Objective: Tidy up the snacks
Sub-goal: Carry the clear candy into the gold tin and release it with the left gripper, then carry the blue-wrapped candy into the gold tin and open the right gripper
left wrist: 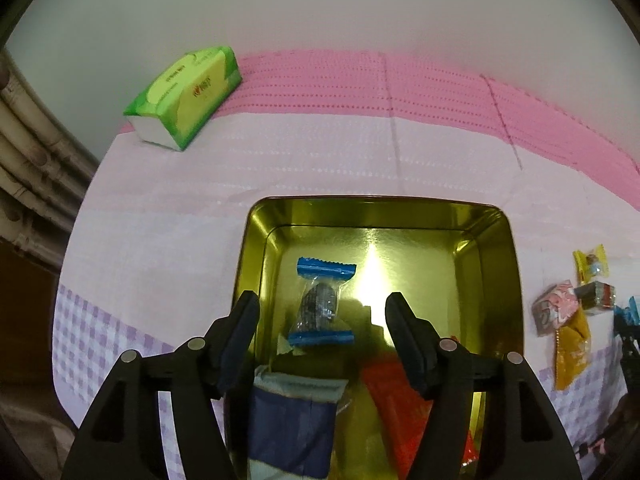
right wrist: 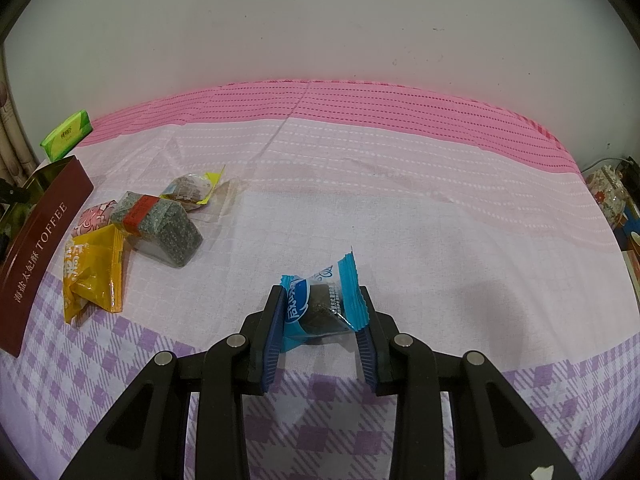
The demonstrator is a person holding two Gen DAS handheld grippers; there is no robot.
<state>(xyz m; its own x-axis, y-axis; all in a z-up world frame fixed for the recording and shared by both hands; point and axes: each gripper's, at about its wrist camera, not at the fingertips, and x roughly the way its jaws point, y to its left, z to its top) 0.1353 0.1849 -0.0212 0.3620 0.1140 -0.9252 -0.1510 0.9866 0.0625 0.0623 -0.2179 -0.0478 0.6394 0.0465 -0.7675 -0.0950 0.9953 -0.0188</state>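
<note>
My left gripper (left wrist: 323, 301) hangs open over a gold tin (left wrist: 496, 264). Inside the tin a clear snack with blue ends (left wrist: 320, 304) lies flat on the floor, below the fingers and untouched. A navy and grey packet (left wrist: 292, 412) and a red-orange packet (left wrist: 396, 396) lie at the tin's near end. My right gripper (right wrist: 320, 296) is shut on a blue-wrapped dark snack (right wrist: 320, 304), held just above the cloth. The tin's dark red side (right wrist: 40, 252) reads TOFFEE at the left. Beside it lie a yellow packet (right wrist: 94, 272), a grey-green block with a red band (right wrist: 160, 224), a pink sweet (right wrist: 94, 216) and a yellow-ended snack (right wrist: 192, 186).
A green tissue pack (left wrist: 184, 96) sits at the table's far left corner, by the white wall. The pink and lilac checked tablecloth (right wrist: 400, 208) covers the table. Pipes (left wrist: 28, 152) run past the left edge. A floral object (right wrist: 608, 192) stands beyond the right edge.
</note>
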